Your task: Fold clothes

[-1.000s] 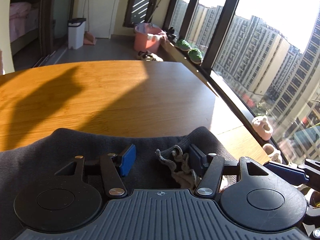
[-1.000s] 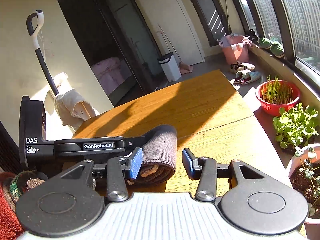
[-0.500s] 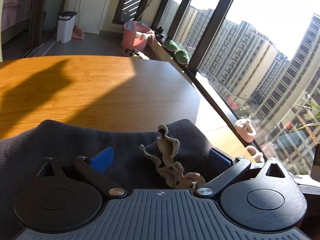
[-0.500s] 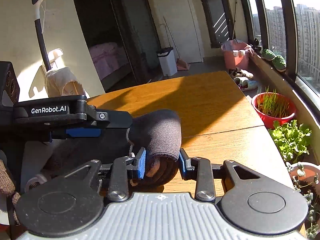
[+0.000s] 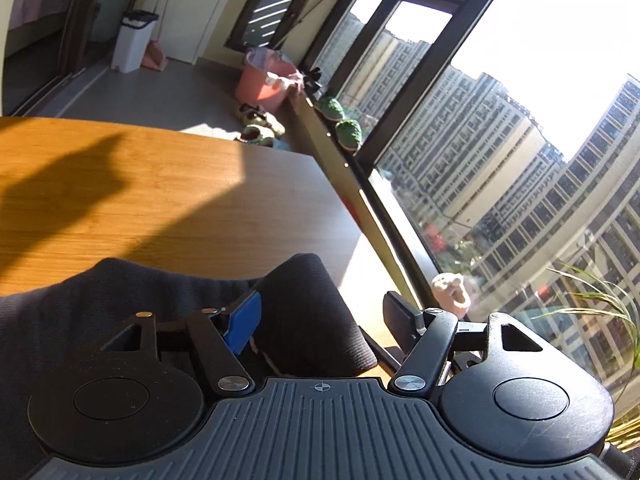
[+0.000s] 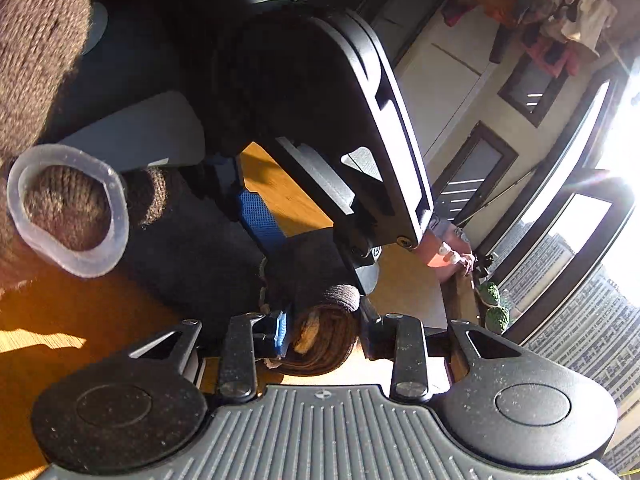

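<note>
A dark grey knit garment (image 5: pixel 120 300) lies on the wooden table (image 5: pixel 160 208), rolled or folded thick at its right end (image 5: pixel 308 312). My left gripper (image 5: pixel 320 320) is open, its fingers standing either side of that thick end. In the right wrist view my right gripper (image 6: pixel 324 332) is shut on the garment's rolled end (image 6: pixel 324 344), whose brown layered edge faces the camera. The left gripper's black body (image 6: pixel 360 120) hangs just above and beyond it.
The table's right edge runs along a big window (image 5: pixel 500 140) with a sill holding green slippers (image 5: pixel 344 128). A pink bucket (image 5: pixel 264 84), shoes and a white bin (image 5: pixel 134 42) stand on the floor beyond the table. A plant (image 5: pixel 600 300) is at right.
My right gripper closed on the garment's rolled end and tilted sharply, coming under the left gripper. My left gripper opened, shifted right, and the loose beige edge between its fingers is gone from view.
</note>
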Action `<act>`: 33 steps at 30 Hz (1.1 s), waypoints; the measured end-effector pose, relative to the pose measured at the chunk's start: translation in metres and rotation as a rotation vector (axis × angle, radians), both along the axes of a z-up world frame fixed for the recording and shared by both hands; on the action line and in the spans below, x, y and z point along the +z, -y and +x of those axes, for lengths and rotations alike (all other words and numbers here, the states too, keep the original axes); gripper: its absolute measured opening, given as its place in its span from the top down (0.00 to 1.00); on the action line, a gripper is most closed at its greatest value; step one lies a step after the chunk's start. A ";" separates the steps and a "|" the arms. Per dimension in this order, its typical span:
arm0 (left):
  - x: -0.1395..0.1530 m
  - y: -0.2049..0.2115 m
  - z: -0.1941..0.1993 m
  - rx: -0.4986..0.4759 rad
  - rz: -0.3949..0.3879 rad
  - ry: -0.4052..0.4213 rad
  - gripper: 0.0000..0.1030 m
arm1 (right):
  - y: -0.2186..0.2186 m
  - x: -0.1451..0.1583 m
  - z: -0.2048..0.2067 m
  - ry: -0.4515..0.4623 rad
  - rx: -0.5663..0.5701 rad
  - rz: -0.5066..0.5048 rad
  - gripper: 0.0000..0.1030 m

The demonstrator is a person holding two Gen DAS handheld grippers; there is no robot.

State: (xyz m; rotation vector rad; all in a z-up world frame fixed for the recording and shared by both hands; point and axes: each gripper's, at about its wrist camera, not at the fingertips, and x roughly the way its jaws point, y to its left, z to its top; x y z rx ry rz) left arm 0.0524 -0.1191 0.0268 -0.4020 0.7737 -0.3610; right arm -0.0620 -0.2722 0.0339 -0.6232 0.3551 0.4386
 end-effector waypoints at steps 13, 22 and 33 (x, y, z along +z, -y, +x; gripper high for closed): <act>-0.034 -0.029 0.005 0.049 -0.066 -0.064 0.31 | 0.080 0.012 0.063 -0.554 -0.093 0.752 0.62; -0.012 -0.033 -0.001 0.078 -0.011 0.009 0.35 | 0.083 0.011 0.049 -0.513 -0.114 0.715 0.61; -0.030 -0.037 -0.003 0.096 0.015 -0.020 0.29 | 0.097 -0.022 0.079 -0.722 -0.169 0.991 0.47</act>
